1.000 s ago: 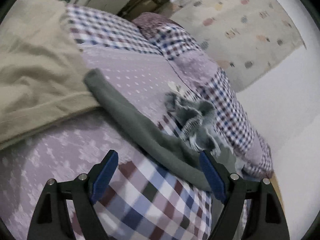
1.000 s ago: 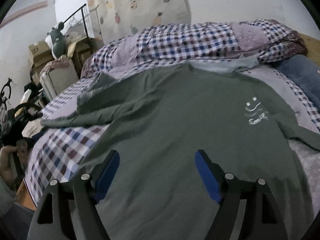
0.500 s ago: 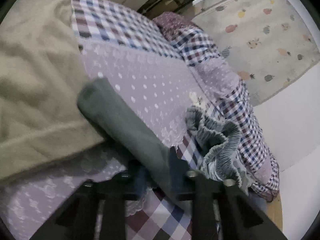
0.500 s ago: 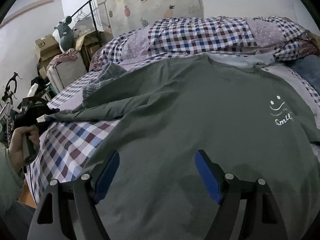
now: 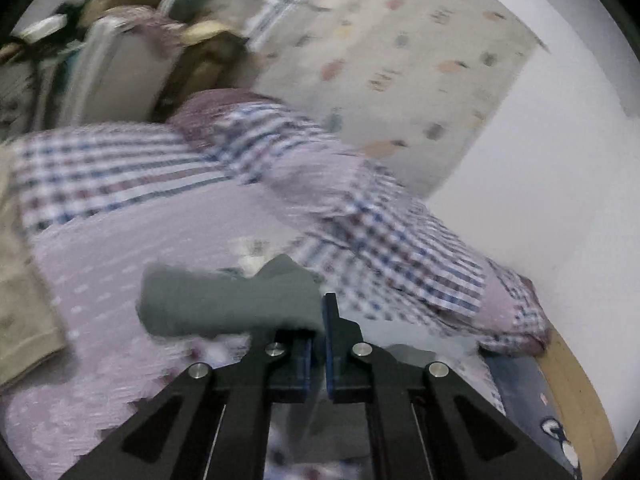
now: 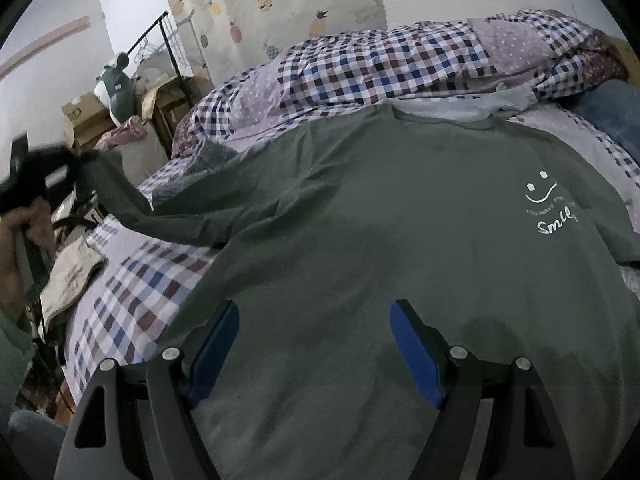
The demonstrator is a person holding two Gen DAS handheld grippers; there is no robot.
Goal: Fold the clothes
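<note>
A bedroom in a home. A bed (image 6: pixel 132 280) fills most of the right wrist view, spread with a checked and lilac dotted patchwork cover, its rolled quilt (image 6: pixel 400 64) bunched at 12 o'clock. A fruit-print curtain (image 6: pixel 272 4) hangs behind it at 11 o'clock. At 10 o'clock, cardboard boxes (image 6: pixel 82 114), a plush toy (image 6: pixel 114 88) and a black metal rack (image 6: pixel 168 48) crowd the corner against a white wall.

Your bed (image 6: pixel 132 300) wears a checked and lilac-dotted cover. The green shirt (image 6: pixel 380 240) lies spread across it from center to 3 o'clock. A beige cloth (image 6: pixel 68 276) sits at 9, a bunched quilt (image 6: pixel 400 64) at 12, and a blue garment (image 6: pixel 612 116) at 2.
</note>
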